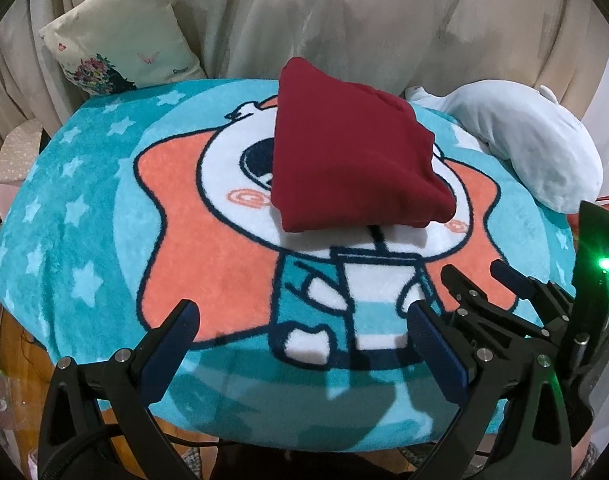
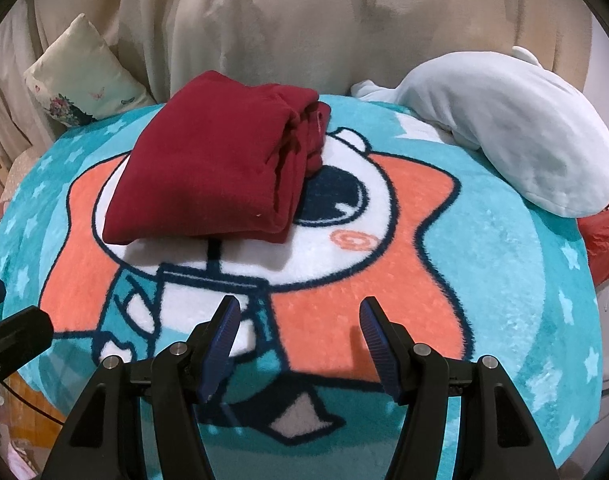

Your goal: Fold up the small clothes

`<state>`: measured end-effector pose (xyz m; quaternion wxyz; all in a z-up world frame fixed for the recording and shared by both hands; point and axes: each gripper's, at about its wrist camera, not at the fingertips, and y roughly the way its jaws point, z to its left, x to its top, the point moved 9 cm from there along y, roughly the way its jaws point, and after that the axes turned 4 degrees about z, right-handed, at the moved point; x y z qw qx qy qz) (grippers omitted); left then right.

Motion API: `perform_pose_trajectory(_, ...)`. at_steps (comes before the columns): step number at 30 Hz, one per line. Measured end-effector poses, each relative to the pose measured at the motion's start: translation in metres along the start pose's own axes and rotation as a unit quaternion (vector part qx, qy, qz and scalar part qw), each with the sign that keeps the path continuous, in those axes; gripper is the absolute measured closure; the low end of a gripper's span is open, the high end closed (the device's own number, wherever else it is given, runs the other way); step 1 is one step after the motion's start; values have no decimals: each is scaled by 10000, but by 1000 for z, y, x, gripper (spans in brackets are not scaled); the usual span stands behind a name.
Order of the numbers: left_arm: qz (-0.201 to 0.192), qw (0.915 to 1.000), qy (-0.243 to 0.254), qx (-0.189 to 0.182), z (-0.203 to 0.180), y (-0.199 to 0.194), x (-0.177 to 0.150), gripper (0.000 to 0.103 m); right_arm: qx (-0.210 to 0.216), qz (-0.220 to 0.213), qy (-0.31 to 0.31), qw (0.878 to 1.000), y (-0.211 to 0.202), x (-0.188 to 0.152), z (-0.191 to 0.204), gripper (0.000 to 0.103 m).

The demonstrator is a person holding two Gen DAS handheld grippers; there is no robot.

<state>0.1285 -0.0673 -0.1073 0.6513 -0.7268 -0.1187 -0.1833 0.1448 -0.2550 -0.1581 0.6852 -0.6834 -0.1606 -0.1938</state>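
Nearest, the left gripper (image 1: pixel 304 344) and the right gripper (image 2: pixel 300 340) both hang with fingers wide and empty above the cartoon blanket (image 1: pixel 104 240). Ahead of both lies the folded red garment (image 2: pixel 216 160), well apart from either; its open edges seem to face right, nearer the right gripper.

Home interior, living or bedroom type. Work surface draped in a fleecy turquoise cartoon blanket (image 1: pixel 84 208) with white stars and a character print. Floral throw pillow (image 1: pixel 116 40) with butterflies at 10 o'clock, propped against cream drapery (image 1: pixel 344 12) across the back. Pale plush toy (image 2: pixel 516 132) at 2 o'clock. Folded dark-red garment (image 2: pixel 208 160) lies mid-blanket. Wooden floor (image 1: pixel 16 344) visible at 8 o'clock.
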Motion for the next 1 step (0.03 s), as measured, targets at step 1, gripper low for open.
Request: perform_pose_trajectory(1,-19,10000,-5,-11,1,-1,1,0,9,19,0,10000,0,0,1,37)
